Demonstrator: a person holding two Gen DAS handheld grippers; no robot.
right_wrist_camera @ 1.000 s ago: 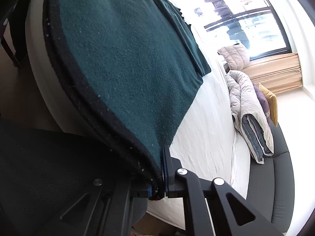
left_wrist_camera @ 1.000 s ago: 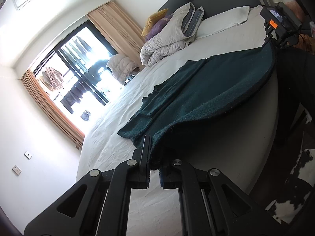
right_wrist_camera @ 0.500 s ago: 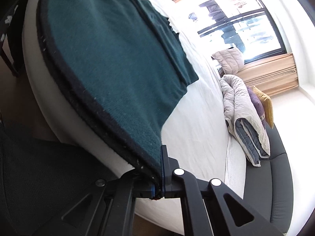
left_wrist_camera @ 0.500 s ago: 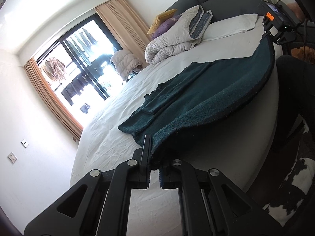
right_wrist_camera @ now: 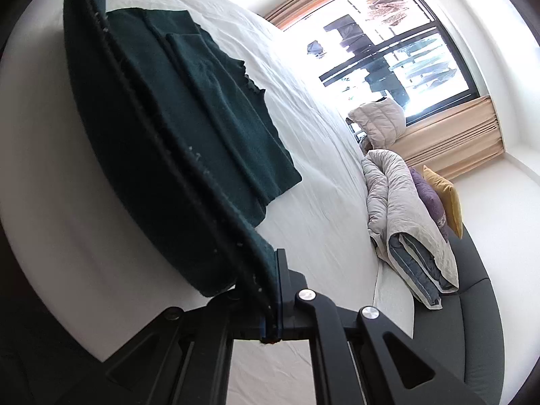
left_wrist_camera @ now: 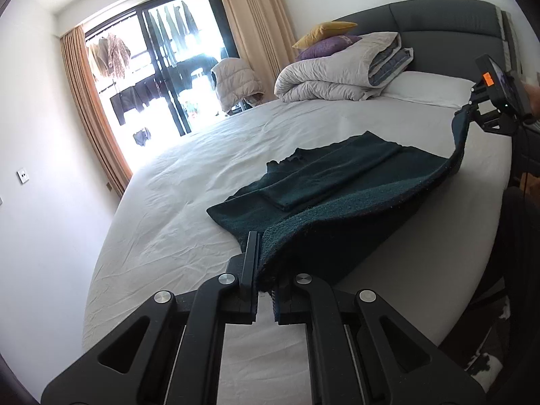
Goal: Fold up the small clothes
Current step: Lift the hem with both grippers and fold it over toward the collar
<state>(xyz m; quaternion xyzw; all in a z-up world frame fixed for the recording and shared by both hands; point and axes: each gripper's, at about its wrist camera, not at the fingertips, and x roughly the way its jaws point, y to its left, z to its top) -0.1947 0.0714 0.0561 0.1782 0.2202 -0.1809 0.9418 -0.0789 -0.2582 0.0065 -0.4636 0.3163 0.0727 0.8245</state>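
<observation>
A dark green knitted garment (left_wrist_camera: 341,182) lies on the white bed sheet (left_wrist_camera: 189,202), its sleeves folded in over the body. My left gripper (left_wrist_camera: 265,263) is shut on one near hem corner and holds it above the bed. My right gripper (right_wrist_camera: 270,290) is shut on the other hem corner; it also shows in the left wrist view (left_wrist_camera: 472,114) at the far right. The hem edge hangs between the two grippers in an arc over the garment (right_wrist_camera: 189,128). The far part still rests flat on the bed.
A rolled grey duvet (left_wrist_camera: 341,74) with purple and yellow cushions lies by the dark headboard (left_wrist_camera: 445,30). A white pillow (left_wrist_camera: 432,87) sits beside it. A bright window with curtains (left_wrist_camera: 162,77) is beyond the bed. The bed's near edge drops to the floor at right.
Both grippers have lifted the hem higher and carried it forward over the bed. The garment has begun to fold over itself, and more white sheet shows at the near edge.
</observation>
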